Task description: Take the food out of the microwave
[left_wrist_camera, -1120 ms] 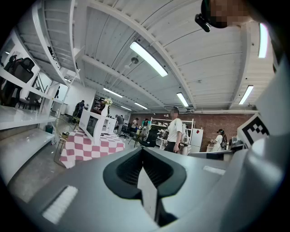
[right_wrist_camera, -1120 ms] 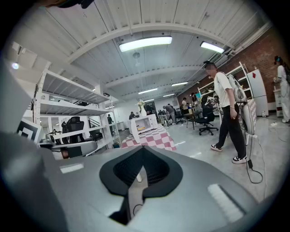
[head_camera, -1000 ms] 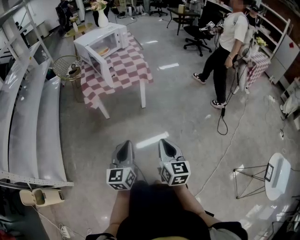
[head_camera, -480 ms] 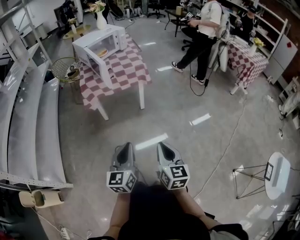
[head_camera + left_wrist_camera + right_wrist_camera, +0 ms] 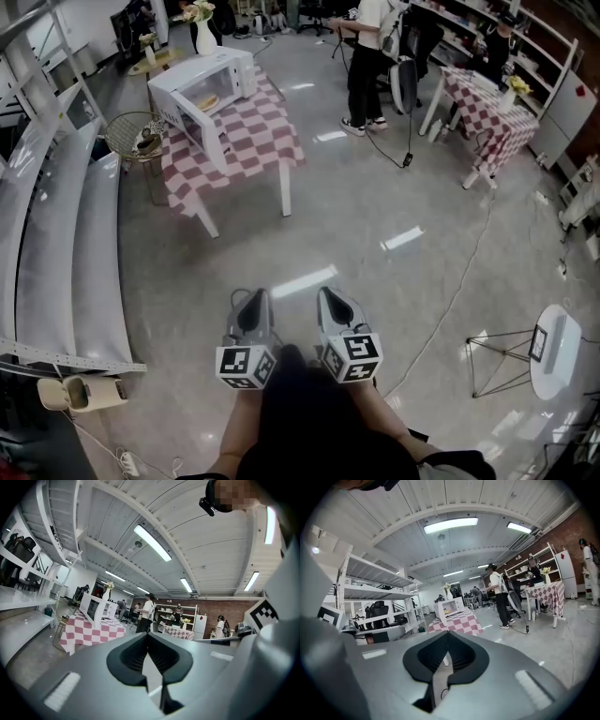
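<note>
A white microwave point(image 5: 202, 82) stands with its door open on a table with a red-and-white checked cloth point(image 5: 251, 141), far ahead at upper left. Pale, bun-like food point(image 5: 207, 101) lies inside it. My left gripper point(image 5: 251, 302) and right gripper point(image 5: 334, 300) hang side by side over the bare floor, low in the head view and far short of the table. Both are shut with nothing between the jaws. The left gripper view shows the microwave point(image 5: 93, 610) small beyond the left gripper point(image 5: 148, 637). In the right gripper view the microwave point(image 5: 449, 606) sits just above the right gripper point(image 5: 448, 637).
Grey metal shelving point(image 5: 56, 234) runs along the left. A round wire side table point(image 5: 131, 136) stands beside the checked table, and a white vase point(image 5: 204, 36) stands behind the microwave. A person point(image 5: 366, 56) stands at the back near a second checked table point(image 5: 487, 103). A cable trails across the floor point(image 5: 459, 291).
The person at the back has walked from the right toward the centre. Both grippers have stayed almost in place and shut.
</note>
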Available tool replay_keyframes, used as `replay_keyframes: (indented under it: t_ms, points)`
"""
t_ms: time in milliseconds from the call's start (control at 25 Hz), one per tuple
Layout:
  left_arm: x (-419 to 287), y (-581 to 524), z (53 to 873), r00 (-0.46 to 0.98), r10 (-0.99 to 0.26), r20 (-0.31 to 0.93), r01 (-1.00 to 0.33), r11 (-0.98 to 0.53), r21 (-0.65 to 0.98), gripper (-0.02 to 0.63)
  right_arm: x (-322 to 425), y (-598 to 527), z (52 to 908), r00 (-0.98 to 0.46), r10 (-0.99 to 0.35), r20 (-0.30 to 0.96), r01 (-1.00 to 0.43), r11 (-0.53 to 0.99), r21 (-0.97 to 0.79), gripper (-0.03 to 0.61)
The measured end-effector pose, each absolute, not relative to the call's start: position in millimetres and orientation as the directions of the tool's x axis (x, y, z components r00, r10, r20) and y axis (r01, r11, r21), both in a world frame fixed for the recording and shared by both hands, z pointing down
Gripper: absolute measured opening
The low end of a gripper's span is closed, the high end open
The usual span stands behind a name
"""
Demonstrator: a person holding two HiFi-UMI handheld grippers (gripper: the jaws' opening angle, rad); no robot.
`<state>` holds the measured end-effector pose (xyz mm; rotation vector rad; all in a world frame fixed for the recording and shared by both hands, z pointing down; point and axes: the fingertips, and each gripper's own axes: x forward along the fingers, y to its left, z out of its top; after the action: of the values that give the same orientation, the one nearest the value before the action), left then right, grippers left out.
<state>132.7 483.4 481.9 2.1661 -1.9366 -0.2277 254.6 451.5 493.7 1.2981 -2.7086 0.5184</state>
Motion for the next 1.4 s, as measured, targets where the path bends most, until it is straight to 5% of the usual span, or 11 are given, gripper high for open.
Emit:
replay_keyframes:
  t_ms: [1400]
  points:
    - [141, 430, 489, 0.129, -0.988, 0.084, -0.955, -0.101, 0.279, 0.008, 264, 394, 506, -0.628, -0.731, 0.268, -0.775, 0.553, -0.306, 0.001]
